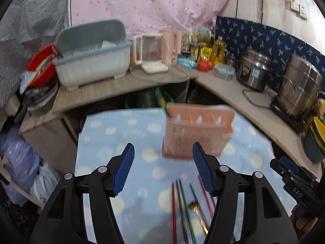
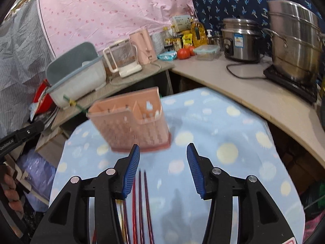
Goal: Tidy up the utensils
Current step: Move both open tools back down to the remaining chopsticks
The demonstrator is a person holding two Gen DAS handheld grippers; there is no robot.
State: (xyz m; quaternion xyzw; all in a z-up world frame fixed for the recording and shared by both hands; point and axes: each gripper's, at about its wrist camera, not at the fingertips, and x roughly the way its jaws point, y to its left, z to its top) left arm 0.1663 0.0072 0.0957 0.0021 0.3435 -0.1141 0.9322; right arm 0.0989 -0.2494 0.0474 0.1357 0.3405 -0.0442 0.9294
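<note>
left wrist: "das" on right gripper (image 1: 292, 174) body.

A blue dotted cloth (image 1: 105, 142) covers the surface. On it stand a pink utensil holder (image 1: 195, 134) and loose chopsticks (image 1: 178, 209).

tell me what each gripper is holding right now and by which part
Nothing is held. The left gripper and right gripper are both open and empty above the chopsticks on the cloth.
</note>
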